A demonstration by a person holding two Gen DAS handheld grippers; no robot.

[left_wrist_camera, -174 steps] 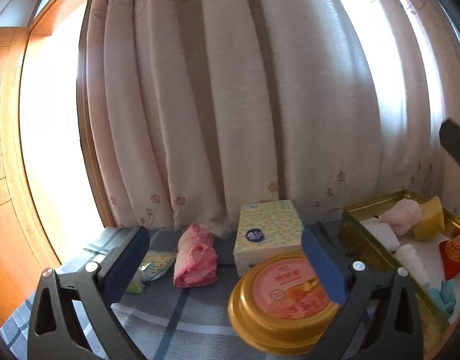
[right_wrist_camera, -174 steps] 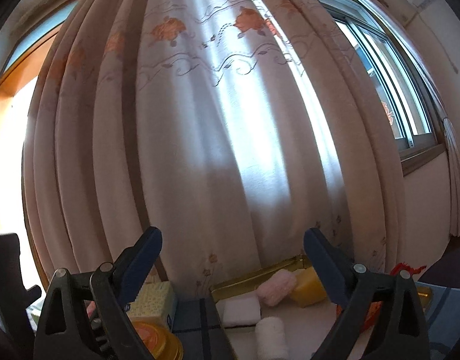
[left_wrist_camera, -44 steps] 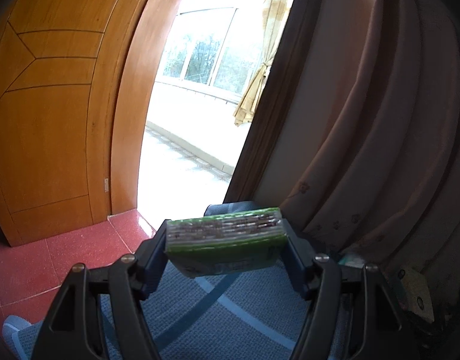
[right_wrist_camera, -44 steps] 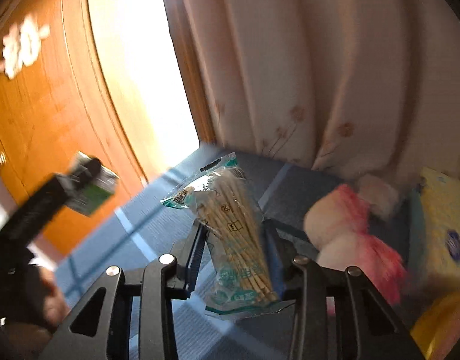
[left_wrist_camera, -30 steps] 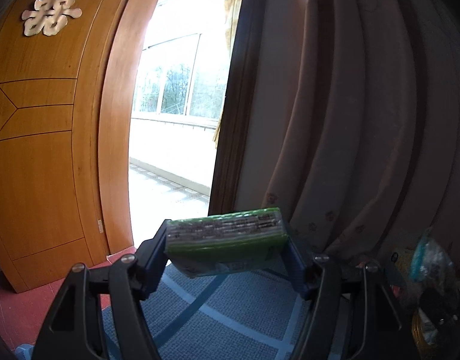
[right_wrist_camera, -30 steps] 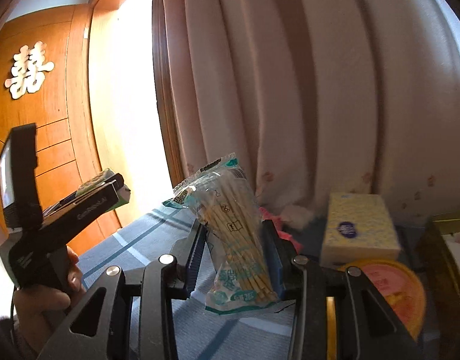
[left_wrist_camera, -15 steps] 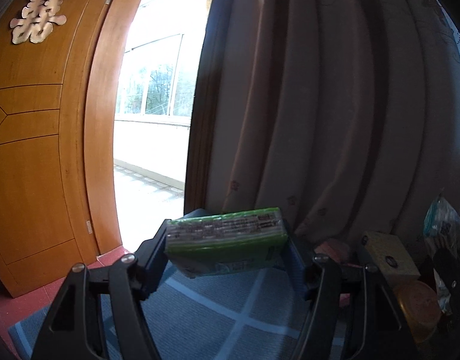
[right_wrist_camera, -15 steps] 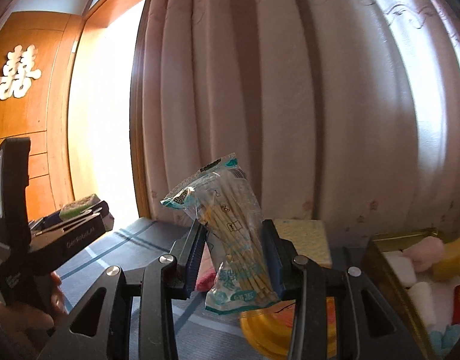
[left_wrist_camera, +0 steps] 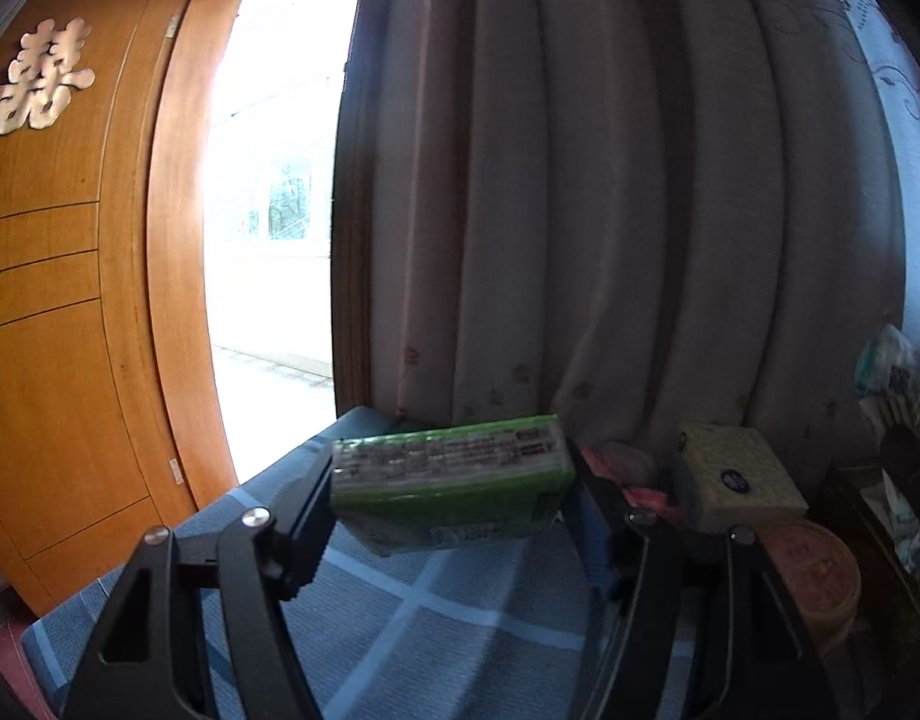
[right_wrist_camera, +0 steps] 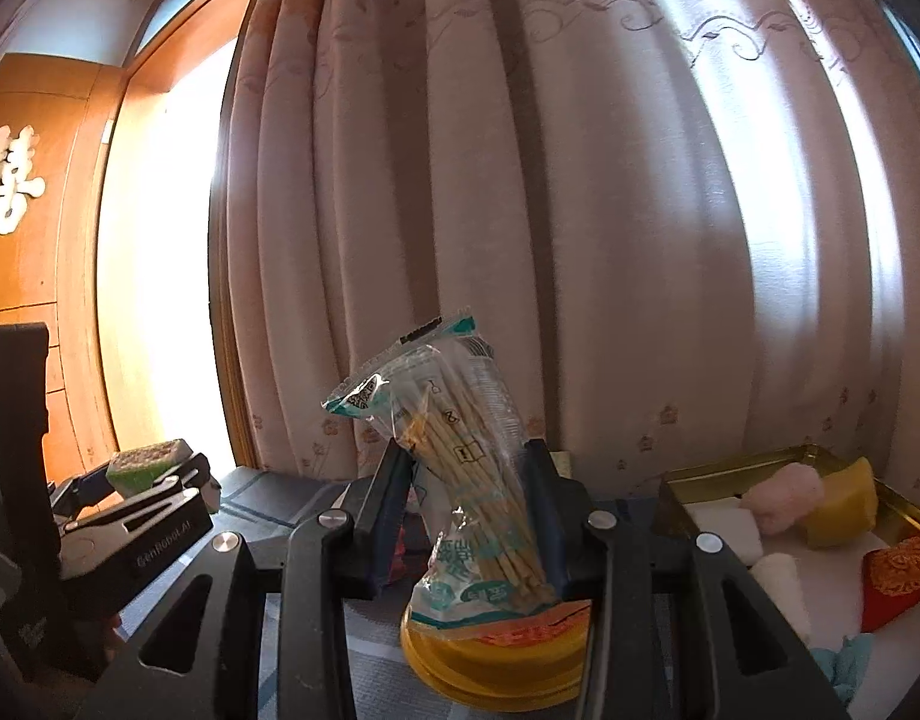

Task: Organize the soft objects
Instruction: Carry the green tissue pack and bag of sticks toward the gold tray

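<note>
Right hand-held gripper clamped on swab bag, long axis upright; tray lies ahead-right, nearer this hand. Left hand-held gripper clamps green pack, farther left

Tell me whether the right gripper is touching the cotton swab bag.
Touching. The right wrist view shows the right gripper shut on the cotton swab bag, both fingers pressing its sides.
</note>
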